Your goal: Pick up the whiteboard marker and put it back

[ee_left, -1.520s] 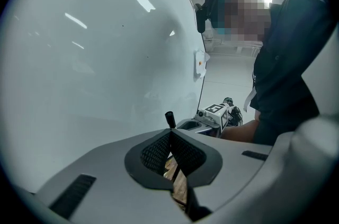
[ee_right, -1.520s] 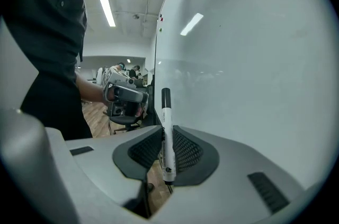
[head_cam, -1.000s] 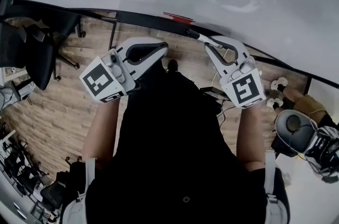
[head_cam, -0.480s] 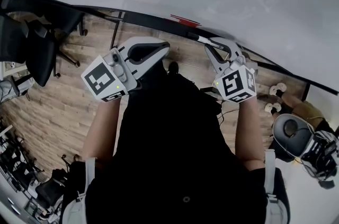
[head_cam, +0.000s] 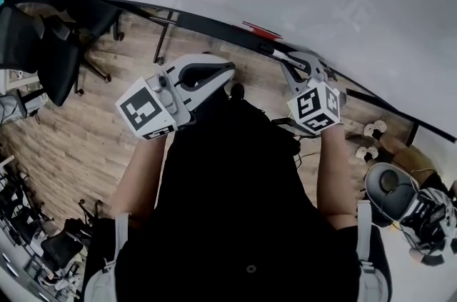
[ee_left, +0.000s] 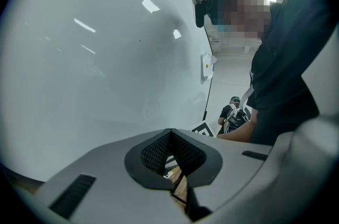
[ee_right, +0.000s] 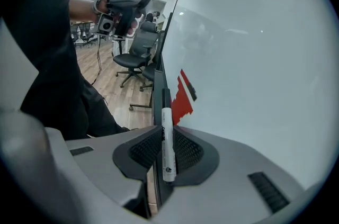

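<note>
Whiteboard [ee_right: 254,48] fills everything right of my right jaws, glossy; office chair [ee_right: 135,53] far ahead-left, no bother; dark tray rail [ee_right: 158,80] along board's lower edge runs straight ahead of the jaws; red block [ee_right: 183,98], kind unclear, on board just past jaw tips, may crowd the set-down; left gripper [ee_left: 170,139] clenched on nothing, idle; right gripper [ee_right: 165,150] clamped on whiteboard marker [ee_right: 166,117], barrel lengthwise between the pads, poking forward; I judge marker light, stiff, slick plastic; mid-barrel hold best.
</note>
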The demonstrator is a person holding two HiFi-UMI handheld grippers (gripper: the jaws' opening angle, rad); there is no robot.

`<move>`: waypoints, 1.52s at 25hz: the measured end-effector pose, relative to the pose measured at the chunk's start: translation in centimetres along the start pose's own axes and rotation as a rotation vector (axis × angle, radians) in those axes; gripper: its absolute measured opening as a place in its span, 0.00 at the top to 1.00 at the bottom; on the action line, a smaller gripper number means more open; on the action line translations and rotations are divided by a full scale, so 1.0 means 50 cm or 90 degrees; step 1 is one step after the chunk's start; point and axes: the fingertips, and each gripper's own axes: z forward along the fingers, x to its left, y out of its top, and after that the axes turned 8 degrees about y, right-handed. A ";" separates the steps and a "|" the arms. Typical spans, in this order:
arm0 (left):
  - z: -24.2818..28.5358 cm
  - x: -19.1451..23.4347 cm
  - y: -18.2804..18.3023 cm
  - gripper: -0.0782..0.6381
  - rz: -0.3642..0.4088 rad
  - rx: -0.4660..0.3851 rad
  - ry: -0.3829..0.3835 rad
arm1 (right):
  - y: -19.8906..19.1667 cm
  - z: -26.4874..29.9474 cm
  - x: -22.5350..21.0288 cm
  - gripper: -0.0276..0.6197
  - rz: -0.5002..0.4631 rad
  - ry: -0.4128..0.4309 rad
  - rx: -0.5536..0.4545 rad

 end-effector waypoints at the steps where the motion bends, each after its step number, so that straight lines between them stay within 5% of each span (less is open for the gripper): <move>1: -0.002 0.002 -0.001 0.87 0.001 0.002 0.000 | -0.002 0.008 -0.002 0.85 0.007 0.001 0.006; 38: -0.010 -0.014 -0.009 0.87 -0.018 0.021 -0.009 | -0.057 0.089 0.017 0.85 0.054 0.029 0.070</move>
